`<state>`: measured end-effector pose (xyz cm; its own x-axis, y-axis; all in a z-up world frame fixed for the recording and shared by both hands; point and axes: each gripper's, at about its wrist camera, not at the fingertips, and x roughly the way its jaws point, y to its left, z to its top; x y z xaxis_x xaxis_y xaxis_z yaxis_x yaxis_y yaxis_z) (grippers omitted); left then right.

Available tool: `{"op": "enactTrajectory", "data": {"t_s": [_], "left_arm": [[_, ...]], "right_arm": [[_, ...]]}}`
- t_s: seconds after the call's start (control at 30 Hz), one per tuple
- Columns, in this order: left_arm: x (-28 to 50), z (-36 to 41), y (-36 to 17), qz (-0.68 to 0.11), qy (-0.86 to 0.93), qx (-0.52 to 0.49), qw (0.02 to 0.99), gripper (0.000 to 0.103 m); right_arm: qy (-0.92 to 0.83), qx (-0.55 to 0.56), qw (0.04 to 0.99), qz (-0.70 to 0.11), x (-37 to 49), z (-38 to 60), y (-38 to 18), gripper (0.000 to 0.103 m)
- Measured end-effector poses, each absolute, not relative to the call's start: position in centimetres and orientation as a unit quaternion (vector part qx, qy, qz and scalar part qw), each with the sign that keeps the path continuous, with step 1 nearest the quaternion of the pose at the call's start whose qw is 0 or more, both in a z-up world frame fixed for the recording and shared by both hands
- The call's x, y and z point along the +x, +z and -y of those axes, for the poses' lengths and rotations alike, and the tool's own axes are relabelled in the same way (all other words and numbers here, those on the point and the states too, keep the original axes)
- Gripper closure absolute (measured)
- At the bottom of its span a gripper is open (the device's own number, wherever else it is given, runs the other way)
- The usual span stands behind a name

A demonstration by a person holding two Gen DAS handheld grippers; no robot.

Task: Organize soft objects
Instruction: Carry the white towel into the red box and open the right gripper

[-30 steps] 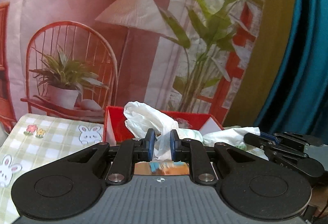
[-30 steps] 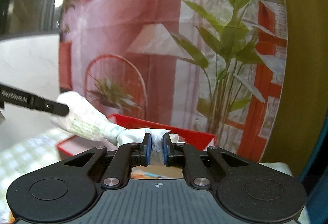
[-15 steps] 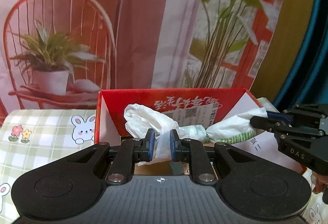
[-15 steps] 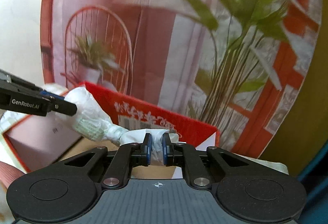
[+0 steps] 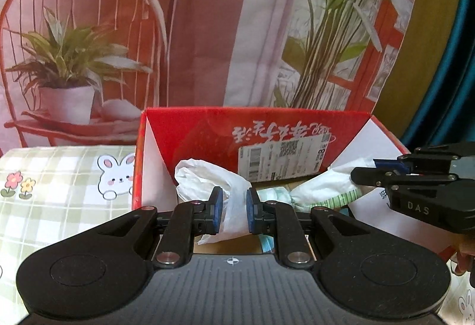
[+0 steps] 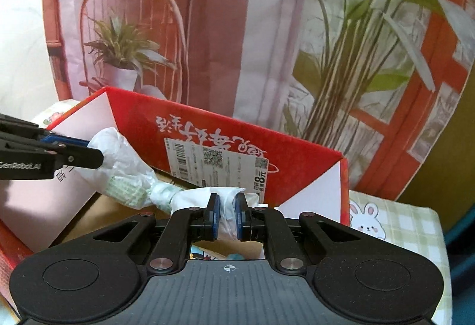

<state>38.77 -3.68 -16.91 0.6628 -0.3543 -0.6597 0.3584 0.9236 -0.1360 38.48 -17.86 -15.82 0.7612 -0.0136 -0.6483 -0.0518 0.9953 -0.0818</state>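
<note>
Evidently, the white plastic bag (image 5: pixel 225 191) was stretched between both tools above the open red box (image 5: pixel 207 132). One crumpled end was clenched by the left tool (image 5: pixel 234 210), the other end by the right tool (image 6: pixel 227 213), with the twisted green-printed middle hung between them. Both tools were angled downward toward the box interior. The box, set on the checked bunny-print tabletop (image 5: pixel 59 200) near its far edge, was seen to hold brown cardboard and a colourful item, too hidden to identify.
</note>
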Motion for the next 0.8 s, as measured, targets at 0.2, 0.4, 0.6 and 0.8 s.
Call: {"op": "enactTrajectory", "data": {"t_s": [0.2,0.4,0.6,0.8], "left_arm": [[39.2,3.2,-17.3,-0.377,-0.205,-0.022,0.903,0.081],[39.0,3.3,-17.4,-0.372,-0.204,-0.021,0.905,0.080],[38.5,3.4,-17.3,-0.356,-0.193,-0.021,0.914,0.079],[38.1,3.2,-17.2,-0.339,-0.191,-0.028,0.921,0.076]], "right_arm": [[0.007,-0.039,0.934,-0.356,38.7,17.9,-16.0,0.068],[-0.004,-0.007,0.938,-0.347,38.4,18.8,-15.9,0.050],[-0.009,-0.010,0.943,-0.332,37.9,18.7,-15.9,0.048],[-0.014,-0.015,0.948,-0.316,37.5,18.5,-15.9,0.049]]}}
